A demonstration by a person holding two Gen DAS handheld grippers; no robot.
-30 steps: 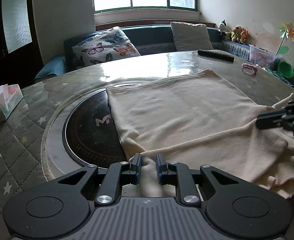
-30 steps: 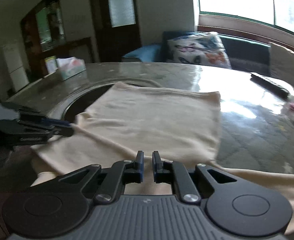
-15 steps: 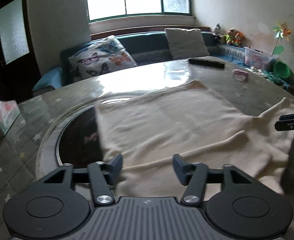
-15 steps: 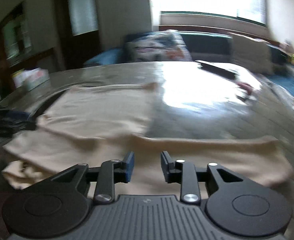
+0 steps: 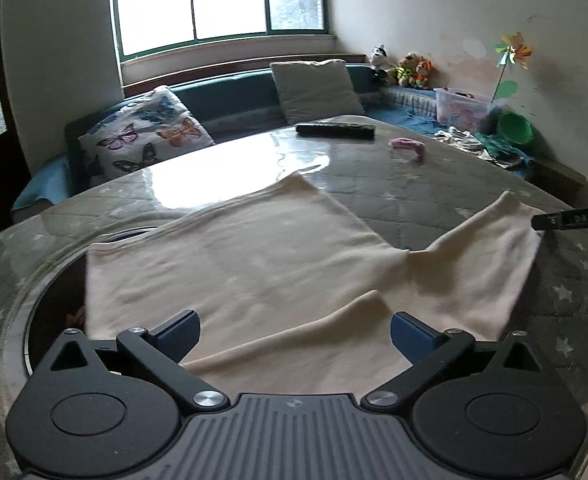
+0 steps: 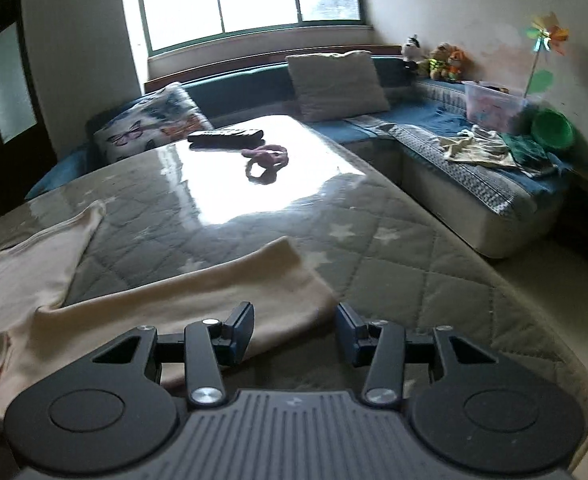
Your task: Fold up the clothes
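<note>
Cream garment flat on table — beneath both opening claws, neither gripping.

A round table with a grey quilted, star-patterned cover under a glossy clear sheet carries everything. A dark round inset sits in its near left part. A cream garment lies spread flat over the inset's edge, one sleeve stretched out toward the table's right side. Near the far edge lie a black remote control and, just beside it, a pink hair tie.
</note>
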